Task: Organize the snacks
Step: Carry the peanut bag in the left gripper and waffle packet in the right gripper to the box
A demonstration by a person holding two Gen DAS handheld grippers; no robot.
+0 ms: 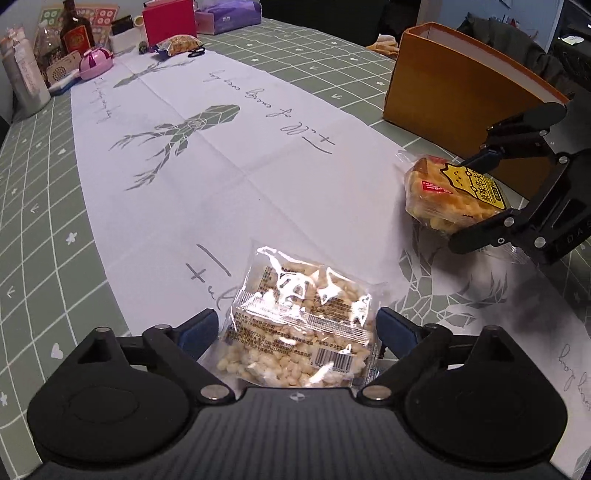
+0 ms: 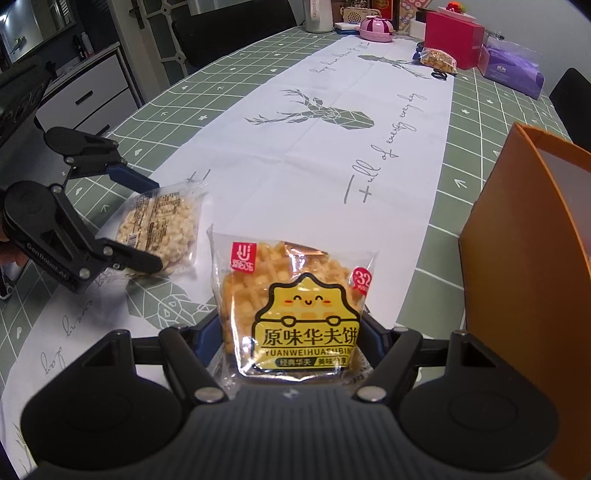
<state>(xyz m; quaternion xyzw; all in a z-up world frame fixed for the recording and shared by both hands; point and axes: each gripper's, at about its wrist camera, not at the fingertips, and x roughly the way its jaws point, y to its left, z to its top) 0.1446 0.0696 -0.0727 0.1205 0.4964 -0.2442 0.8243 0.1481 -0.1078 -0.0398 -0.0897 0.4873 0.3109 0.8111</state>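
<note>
A clear pack of white puffed-rice snack point(image 1: 295, 317) lies flat on the white table runner, between the wide-apart fingers of my left gripper point(image 1: 297, 325). The pads stand beside its edges without squeezing it. The right wrist view shows that gripper point(image 2: 144, 221) straddling the same pack point(image 2: 159, 225). My right gripper point(image 2: 291, 332) is shut on a yellow-labelled waffle pack point(image 2: 295, 306), held upright. In the left wrist view the waffle pack point(image 1: 443, 192) hangs above the runner in the right gripper point(image 1: 463, 203), just in front of an open orange box point(image 1: 450, 92).
The orange box point(image 2: 524, 258) stands at the right edge of the green checked tablecloth point(image 1: 37, 221). At the far end are another snack bag point(image 2: 437, 59), a red box point(image 2: 452, 33), a purple tissue pack point(image 2: 513, 68), a pink round case point(image 1: 94, 62) and a brown bottle point(image 1: 75, 33).
</note>
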